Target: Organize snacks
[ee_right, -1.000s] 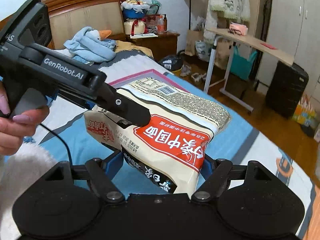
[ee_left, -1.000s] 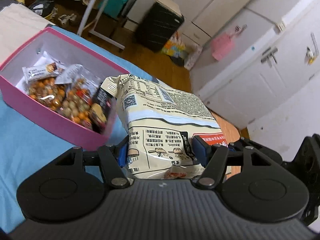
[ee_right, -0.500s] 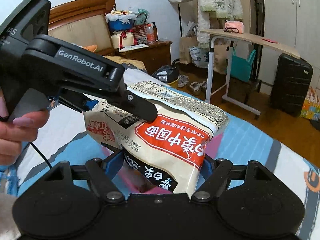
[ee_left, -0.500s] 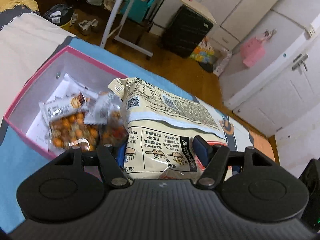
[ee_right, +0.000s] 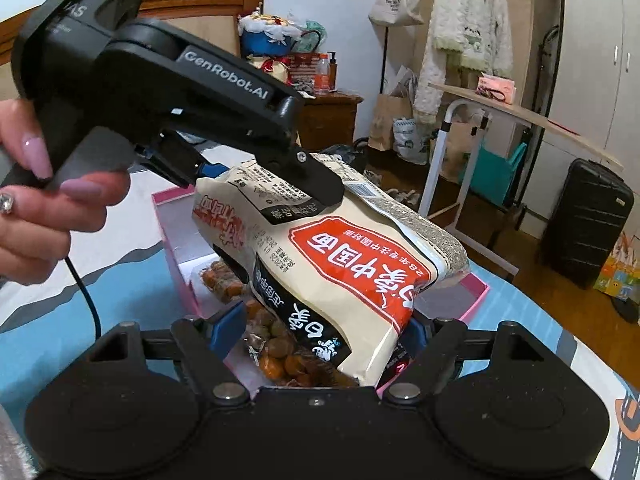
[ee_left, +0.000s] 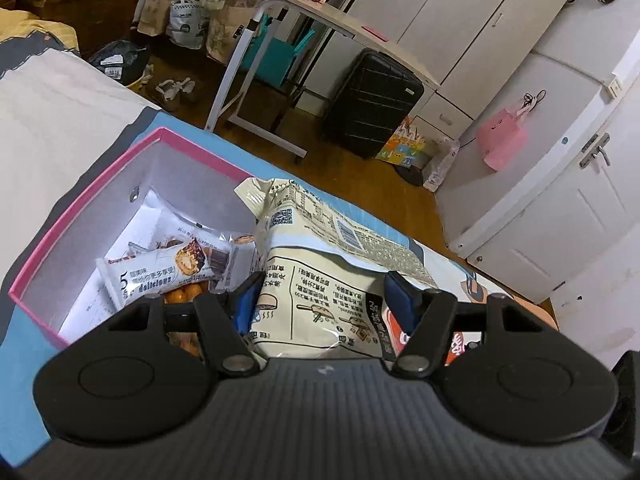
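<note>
Holding one big cream-and-red noodle bag point(ee_left: 320, 280) between them, two sets of tongs are carrying it just above a pink box point(ee_left: 80, 208) sitting on a bed with a blue cover point(ee_left: 24, 328).

In the left wrist view, the left tongs point(ee_left: 324, 296) are pinching the near end of the bag, one blue pad on each side, and the jaws are closing slightly. The box is lying at about ten o'clock from the bag, its white inside showing. Lying in it are a white snack packet point(ee_left: 160, 264) with a pastry picture and a clear bag of orange nuts point(ee_left: 184, 296).

In the right wrist view, the right tongs point(ee_right: 320, 332) are gripping the bag's lower end, spread wide around it with the right pad pressing its side. The left pad is sitting a little away from the bag. The bag is tilting upward toward one o'clock, its red label facing the camera. The left tongs point(ee_right: 256, 184) are reaching in from ten o'clock, clamping the upper part, with a person's hand point(ee_right: 44, 200) wrapping the handle. Below the bag, the nuts point(ee_right: 280, 356) are resting in the box point(ee_right: 176, 240).

At two o'clock a black suitcase point(ee_right: 584, 224) is standing on the wooden floor point(ee_left: 360, 176).
</note>
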